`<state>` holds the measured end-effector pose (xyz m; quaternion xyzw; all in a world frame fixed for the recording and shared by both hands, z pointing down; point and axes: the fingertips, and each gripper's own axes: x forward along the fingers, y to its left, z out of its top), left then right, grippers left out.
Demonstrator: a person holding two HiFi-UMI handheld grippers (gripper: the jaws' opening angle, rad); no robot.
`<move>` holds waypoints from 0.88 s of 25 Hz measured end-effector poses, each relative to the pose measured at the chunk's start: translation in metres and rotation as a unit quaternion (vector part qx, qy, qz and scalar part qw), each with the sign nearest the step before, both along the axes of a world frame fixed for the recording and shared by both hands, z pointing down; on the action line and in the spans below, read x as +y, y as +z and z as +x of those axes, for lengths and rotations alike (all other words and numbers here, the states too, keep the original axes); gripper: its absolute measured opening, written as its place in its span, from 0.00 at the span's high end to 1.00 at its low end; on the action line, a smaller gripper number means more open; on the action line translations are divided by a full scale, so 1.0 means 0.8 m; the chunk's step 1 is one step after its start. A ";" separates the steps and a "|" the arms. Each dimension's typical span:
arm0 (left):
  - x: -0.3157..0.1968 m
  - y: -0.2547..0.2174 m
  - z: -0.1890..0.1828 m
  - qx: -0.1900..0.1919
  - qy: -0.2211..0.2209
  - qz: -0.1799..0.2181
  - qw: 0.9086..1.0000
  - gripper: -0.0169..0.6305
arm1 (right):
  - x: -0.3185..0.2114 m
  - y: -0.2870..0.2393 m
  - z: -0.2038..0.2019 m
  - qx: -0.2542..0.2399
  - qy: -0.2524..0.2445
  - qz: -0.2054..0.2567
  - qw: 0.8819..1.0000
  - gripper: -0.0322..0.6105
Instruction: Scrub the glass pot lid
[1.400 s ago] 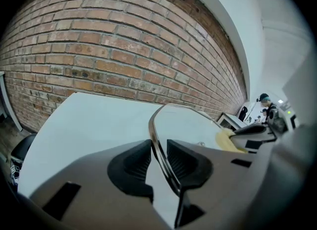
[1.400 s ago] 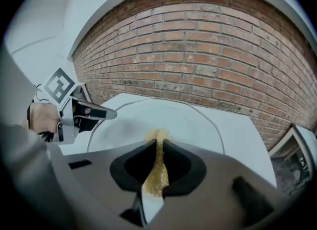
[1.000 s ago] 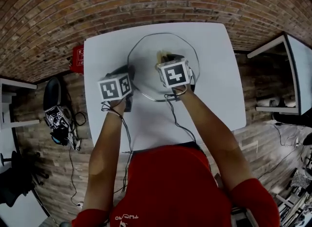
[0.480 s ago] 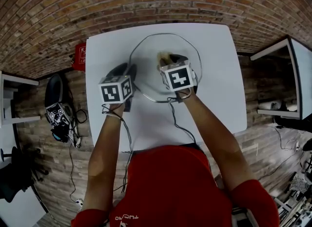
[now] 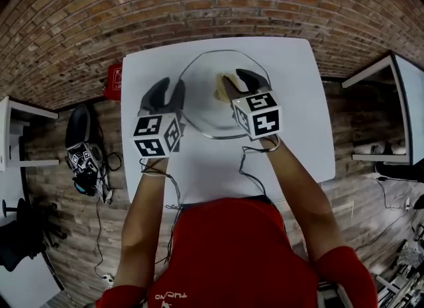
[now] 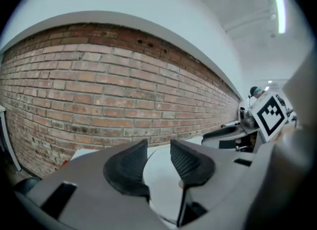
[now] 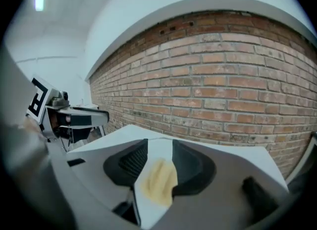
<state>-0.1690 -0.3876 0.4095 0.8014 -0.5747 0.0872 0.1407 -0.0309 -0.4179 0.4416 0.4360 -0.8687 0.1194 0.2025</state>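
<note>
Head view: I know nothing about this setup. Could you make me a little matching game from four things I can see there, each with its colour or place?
Things:
1. glass pot lid
2. sponge
3. red object
4. table

Descriptions:
A. white, standing on a brick floor
B. pale yellow, lying on the lid
C. down on the floor, past the table's left edge
D. clear, lying flat on the table

Pairs: 1-D, 2-B, 3-C, 4-A
</note>
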 end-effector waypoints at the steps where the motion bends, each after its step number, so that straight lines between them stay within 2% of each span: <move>1: 0.002 -0.014 0.006 0.002 0.003 0.016 1.000 0.74 | 0.003 -0.014 -0.002 -0.009 -0.008 0.020 1.000 0.71; 4: 0.010 -0.054 0.024 0.012 0.015 0.058 0.998 0.75 | 0.014 -0.060 -0.010 -0.043 -0.027 0.071 0.996 0.72; 8: 0.027 -0.105 0.048 0.003 0.030 0.109 0.994 0.87 | 0.039 -0.121 -0.016 -0.069 -0.042 0.133 0.988 0.86; 12: 0.044 -0.144 0.073 -0.001 0.053 0.146 0.988 0.92 | 0.060 -0.172 -0.020 -0.091 -0.057 0.182 0.977 0.88; 16: 0.048 -0.159 0.094 -0.003 0.068 0.157 0.985 0.94 | 0.065 -0.199 -0.023 -0.108 -0.068 0.200 0.971 0.89; 22: 0.049 -0.168 0.106 0.000 0.072 0.162 0.984 0.95 | 0.070 -0.205 -0.020 -0.112 -0.073 0.194 0.972 0.90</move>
